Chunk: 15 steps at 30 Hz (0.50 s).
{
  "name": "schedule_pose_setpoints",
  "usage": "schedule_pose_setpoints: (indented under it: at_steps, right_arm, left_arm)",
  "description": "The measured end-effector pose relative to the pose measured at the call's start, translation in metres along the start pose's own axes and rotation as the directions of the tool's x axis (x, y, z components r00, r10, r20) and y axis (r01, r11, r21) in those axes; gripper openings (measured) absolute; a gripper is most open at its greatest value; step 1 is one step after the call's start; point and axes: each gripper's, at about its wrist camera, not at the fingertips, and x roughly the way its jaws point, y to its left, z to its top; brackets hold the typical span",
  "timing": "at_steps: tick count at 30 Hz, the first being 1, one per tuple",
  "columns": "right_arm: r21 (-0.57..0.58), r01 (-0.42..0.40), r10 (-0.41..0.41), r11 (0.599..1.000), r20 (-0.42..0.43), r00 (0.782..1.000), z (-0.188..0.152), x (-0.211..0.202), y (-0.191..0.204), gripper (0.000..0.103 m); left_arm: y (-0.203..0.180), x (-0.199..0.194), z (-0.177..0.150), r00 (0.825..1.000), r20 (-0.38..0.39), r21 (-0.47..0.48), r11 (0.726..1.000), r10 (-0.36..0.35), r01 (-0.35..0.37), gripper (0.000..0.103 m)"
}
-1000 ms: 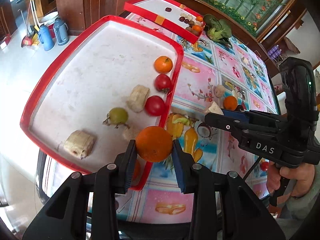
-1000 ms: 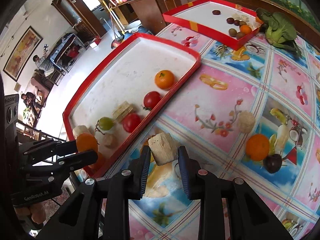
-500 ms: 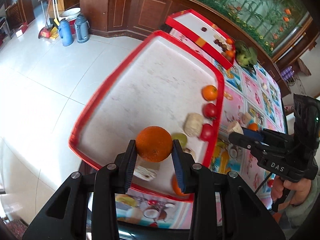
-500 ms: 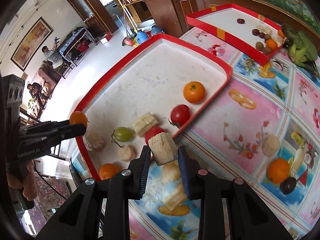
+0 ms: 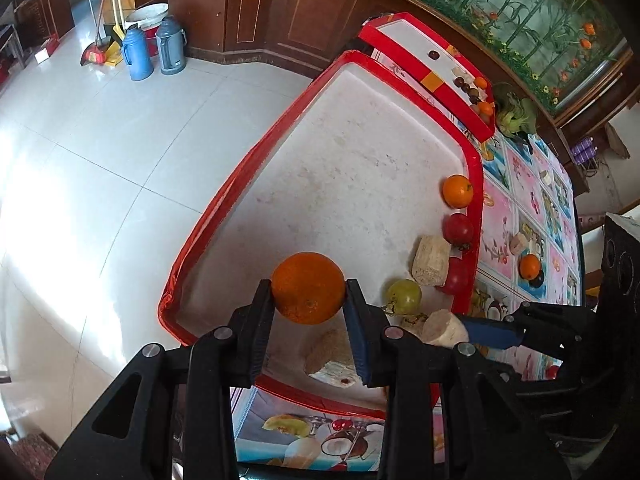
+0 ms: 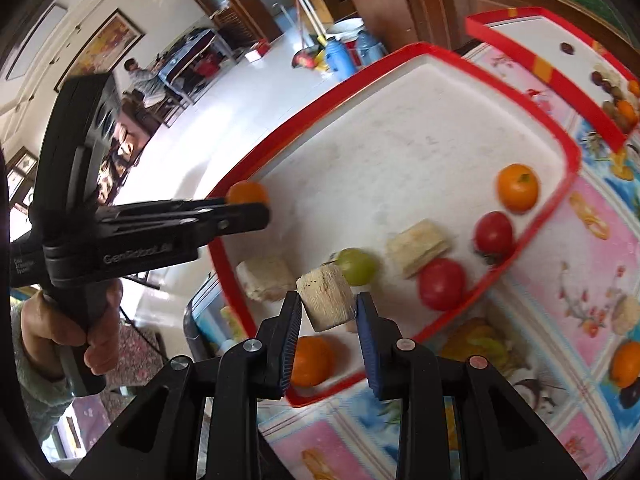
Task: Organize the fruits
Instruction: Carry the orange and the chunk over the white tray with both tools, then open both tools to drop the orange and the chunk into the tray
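Observation:
My left gripper point(image 5: 308, 304) is shut on an orange point(image 5: 307, 288) and holds it above the near left part of the big red-rimmed white tray point(image 5: 360, 168). My right gripper point(image 6: 328, 312) is shut on a pale cut fruit chunk point(image 6: 326, 297), held above the tray's near corner point(image 6: 400, 152). It shows at the right in the left wrist view point(image 5: 444, 322). In the tray lie an orange point(image 6: 517, 187), two red tomatoes point(image 6: 493, 236), a green grape point(image 6: 356, 266), pale chunks point(image 6: 418, 246) and another orange point(image 6: 310, 360).
A second red tray point(image 5: 424, 68) with small fruits sits at the far end beside green vegetables point(image 5: 516, 116). On the patterned tablecloth point(image 6: 560, 288) lie an orange point(image 6: 626, 364), a dark fruit and a pale chunk point(image 6: 626, 314). Floor with flasks point(image 5: 154, 50) lies left of the table.
Both grippers have moved left over the big tray with their loads. The right gripper's chunk now hangs over the tray's near corner rather than the tablecloth.

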Motion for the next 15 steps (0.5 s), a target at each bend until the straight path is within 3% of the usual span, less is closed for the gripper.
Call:
schedule_pose_setpoints:
  at_steps: [15]
  right_arm:
    - [-0.062,0.029,-0.033,0.998,-0.063,0.997,-0.003,0.04,0.019,0.028]
  left_arm:
    - [-0.006,0.021,0.003,0.999,-0.036,0.064,0.997,0.034,-0.032,0.033]
